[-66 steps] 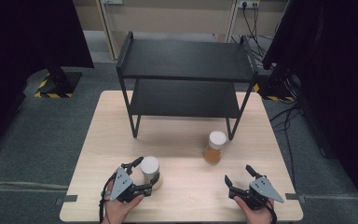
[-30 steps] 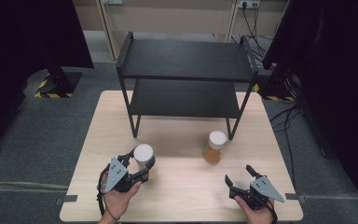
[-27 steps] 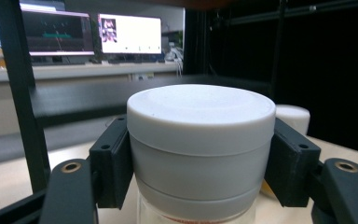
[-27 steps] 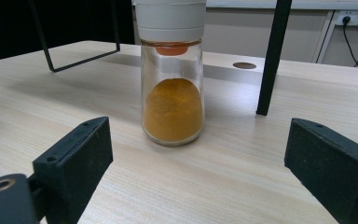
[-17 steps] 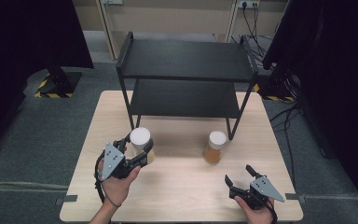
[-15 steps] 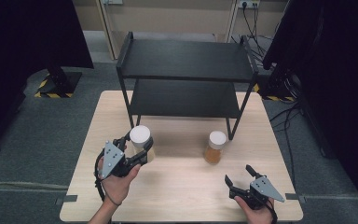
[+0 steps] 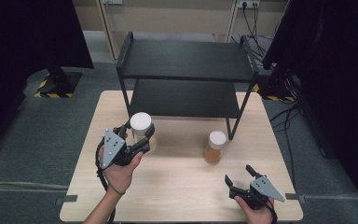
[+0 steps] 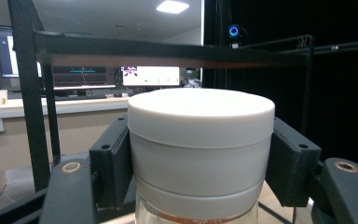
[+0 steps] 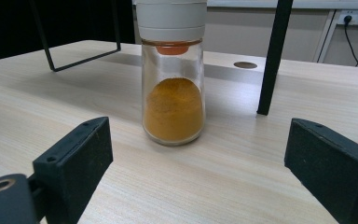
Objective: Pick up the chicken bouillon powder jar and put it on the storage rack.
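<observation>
**Jar clamped in left gripper near the shelf**

Jaws of the left gripper (image 7: 137,137) press against both sides of a white-lidded jar (image 7: 141,125), clamped on its cap; in the left gripper view the cap (image 8: 200,140) sits squarely between the two black pads. The jar is at the front left leg of the black two-tier shelf (image 7: 185,60), above the wooden table (image 7: 177,186). A second jar (image 7: 215,146), glass with orange powder and a white lid, stands upright on the table near the shelf's front right leg. The right gripper (image 7: 242,179) rests near the table's front edge, jaws spread wide apart and empty, pointing toward that second jar (image 9: 173,70).
</observation>
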The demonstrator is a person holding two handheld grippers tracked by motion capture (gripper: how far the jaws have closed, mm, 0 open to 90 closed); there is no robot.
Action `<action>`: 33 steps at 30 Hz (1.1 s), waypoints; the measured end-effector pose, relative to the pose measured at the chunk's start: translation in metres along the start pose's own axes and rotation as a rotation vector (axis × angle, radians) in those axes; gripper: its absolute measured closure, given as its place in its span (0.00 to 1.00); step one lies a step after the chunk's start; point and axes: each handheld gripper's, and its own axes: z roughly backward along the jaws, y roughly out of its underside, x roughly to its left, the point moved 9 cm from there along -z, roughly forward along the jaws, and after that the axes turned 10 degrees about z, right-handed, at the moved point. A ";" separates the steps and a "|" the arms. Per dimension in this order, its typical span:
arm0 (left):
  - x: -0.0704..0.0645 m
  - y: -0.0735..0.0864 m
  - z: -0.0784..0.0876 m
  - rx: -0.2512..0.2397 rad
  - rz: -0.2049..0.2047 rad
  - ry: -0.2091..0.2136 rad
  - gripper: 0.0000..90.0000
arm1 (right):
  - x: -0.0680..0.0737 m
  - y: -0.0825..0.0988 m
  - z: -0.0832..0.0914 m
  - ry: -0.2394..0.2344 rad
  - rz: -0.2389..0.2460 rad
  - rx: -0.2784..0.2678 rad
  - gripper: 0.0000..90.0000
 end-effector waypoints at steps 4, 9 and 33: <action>-0.001 -0.005 -0.005 -0.009 -0.002 -0.007 0.38 | 0.000 0.000 0.000 0.000 -0.001 -0.001 0.09; -0.001 -0.016 -0.012 -0.021 -0.010 -0.014 0.38 | 0.000 0.000 0.000 0.000 -0.002 0.000 0.09; 0.003 -0.063 -0.035 -0.078 -0.012 -0.049 0.38 | 0.000 0.000 0.000 0.002 -0.001 0.002 0.09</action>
